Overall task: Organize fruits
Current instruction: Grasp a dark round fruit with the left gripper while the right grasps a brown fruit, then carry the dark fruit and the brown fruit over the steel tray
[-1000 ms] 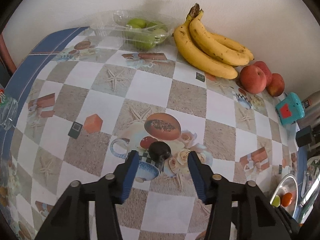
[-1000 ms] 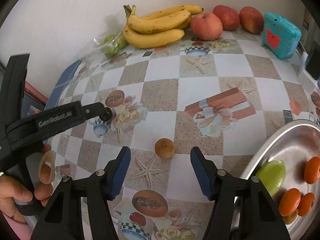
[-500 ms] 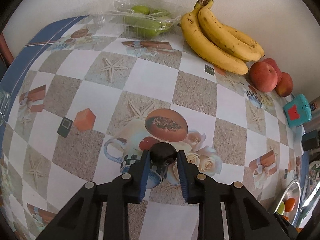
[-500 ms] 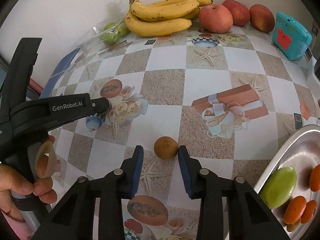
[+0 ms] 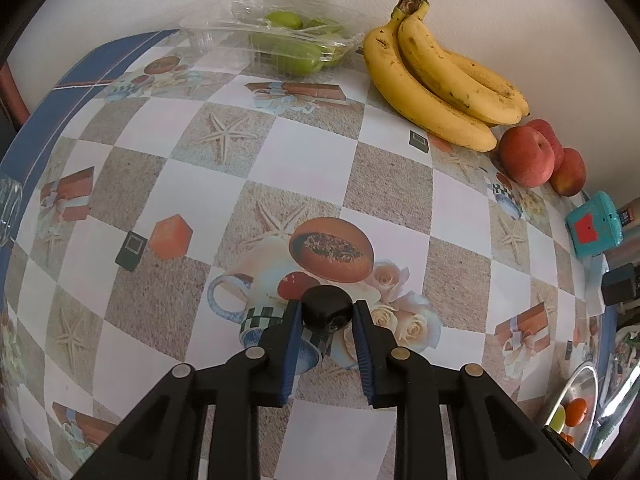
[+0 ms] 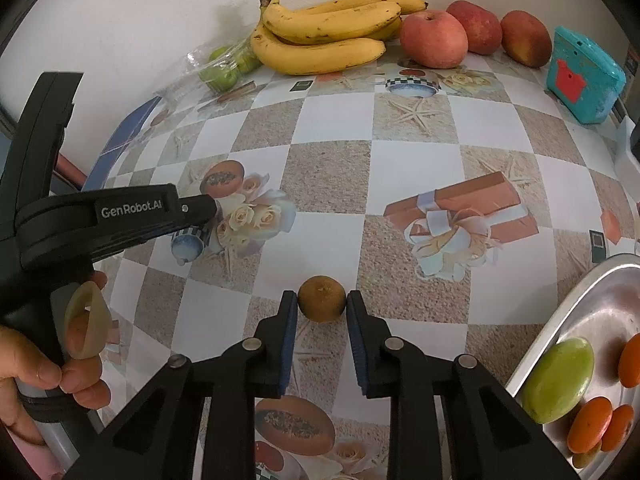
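Left wrist view: left gripper [image 5: 326,318] clamped on small dark, near-black round fruit [image 5: 326,307], low over patterned checkered tablecloth [image 5: 308,160]. Clear plastic clamshell [image 5: 280,40] at wall held green fruits. Bunch of yellow bananas [image 5: 436,88] and red apples [image 5: 528,156] loose, judged unsorted.

Right wrist view: right gripper [image 6: 322,314] closed against small brown round fruit [image 6: 322,299] resting on cloth. Steel tray [image 6: 592,308] at right held one green fruit and several orange ones. Sorting judged partly done.

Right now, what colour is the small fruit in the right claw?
Brownish-tan, with a dull skin; the right wrist view shows it best.
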A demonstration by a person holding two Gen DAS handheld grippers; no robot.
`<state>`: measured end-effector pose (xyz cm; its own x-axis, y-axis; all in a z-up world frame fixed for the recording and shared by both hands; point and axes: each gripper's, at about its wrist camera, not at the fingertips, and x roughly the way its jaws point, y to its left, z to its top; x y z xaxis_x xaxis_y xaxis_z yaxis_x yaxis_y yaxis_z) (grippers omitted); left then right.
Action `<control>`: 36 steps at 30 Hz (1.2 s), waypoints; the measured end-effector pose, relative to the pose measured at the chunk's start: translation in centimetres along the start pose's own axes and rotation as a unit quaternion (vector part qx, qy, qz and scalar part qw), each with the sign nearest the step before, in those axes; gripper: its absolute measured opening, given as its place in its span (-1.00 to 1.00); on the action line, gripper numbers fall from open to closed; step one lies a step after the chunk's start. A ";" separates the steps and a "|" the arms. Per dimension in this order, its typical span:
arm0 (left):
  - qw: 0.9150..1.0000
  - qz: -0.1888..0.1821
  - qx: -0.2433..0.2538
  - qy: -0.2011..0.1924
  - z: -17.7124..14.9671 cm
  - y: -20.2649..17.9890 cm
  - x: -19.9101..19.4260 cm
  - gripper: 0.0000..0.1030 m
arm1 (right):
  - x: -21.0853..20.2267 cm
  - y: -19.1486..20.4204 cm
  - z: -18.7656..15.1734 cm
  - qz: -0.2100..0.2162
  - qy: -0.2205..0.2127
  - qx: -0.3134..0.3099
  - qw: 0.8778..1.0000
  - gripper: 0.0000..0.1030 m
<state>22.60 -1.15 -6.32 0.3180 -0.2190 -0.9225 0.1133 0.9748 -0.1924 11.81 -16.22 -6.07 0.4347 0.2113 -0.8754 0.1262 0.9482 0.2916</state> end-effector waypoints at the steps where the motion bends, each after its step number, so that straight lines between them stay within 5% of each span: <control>1: 1.000 -0.001 -0.002 0.000 -0.1 0.0 -0.1 -0.47 | -0.1 -0.1 0.0 0.001 0.000 0.001 1.000 -0.50; 16: 1.000 -0.022 -0.009 -0.005 -3.9 -2.5 -5.1 -0.47 | -4.9 -1.2 -1.7 0.008 -0.015 0.027 0.999 -0.50; 36: 0.994 -0.078 0.069 -0.013 -10.8 -9.5 -11.0 -0.47 | -10.4 -5.4 -7.9 -0.022 -0.009 0.072 0.997 -0.50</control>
<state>7.87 -7.57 2.08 0.3102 -0.3705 -0.8755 0.2917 0.9136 -0.2833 -0.45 -21.64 -1.58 0.4421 0.1651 -0.8817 0.2718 0.9121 0.3071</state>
